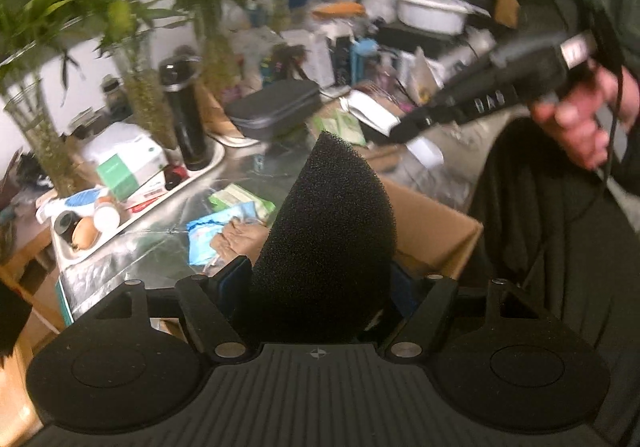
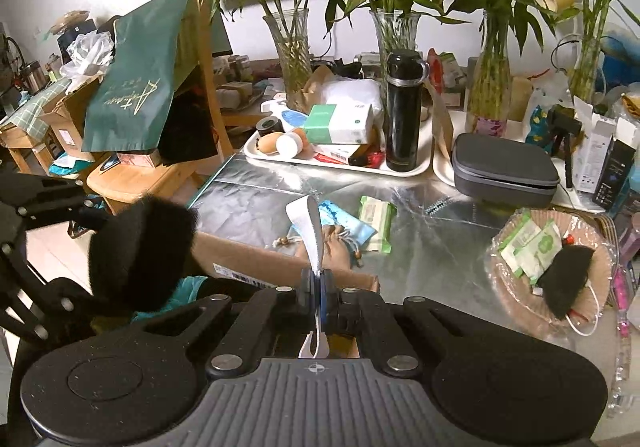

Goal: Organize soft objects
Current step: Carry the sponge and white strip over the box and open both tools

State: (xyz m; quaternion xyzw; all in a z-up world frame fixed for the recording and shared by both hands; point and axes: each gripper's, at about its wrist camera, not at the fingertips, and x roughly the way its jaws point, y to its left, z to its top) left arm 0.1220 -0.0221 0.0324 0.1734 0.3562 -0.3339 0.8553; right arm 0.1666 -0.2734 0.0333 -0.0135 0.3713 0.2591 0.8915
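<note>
A black foam sponge (image 1: pixel 332 215) stands between the blue pads of my left gripper (image 1: pixel 320 271), which is shut on it above a cardboard box (image 1: pixel 432 223). The right wrist view shows the same sponge (image 2: pixel 140 251) at the left, over the box's near edge (image 2: pixel 240 255). My right gripper (image 2: pixel 320 281) is shut on a thin white strip (image 2: pixel 310 223) that sticks up and curls forward. In the left wrist view that gripper (image 1: pixel 408 129) hangs at the upper right in a person's hand (image 1: pixel 576 119), the white strip (image 1: pixel 426 153) at its tip.
On the foil-covered table lie a tan drawstring pouch (image 2: pixel 336 247), a blue packet (image 2: pixel 360 231) and a green wipes pack (image 2: pixel 376 223). A woven plate (image 2: pixel 508 287) at the right holds wipes and a black mask. A white tray (image 2: pixel 280 159), black flask (image 2: pixel 402 111), grey case (image 2: pixel 504 171) and plant vases crowd the back.
</note>
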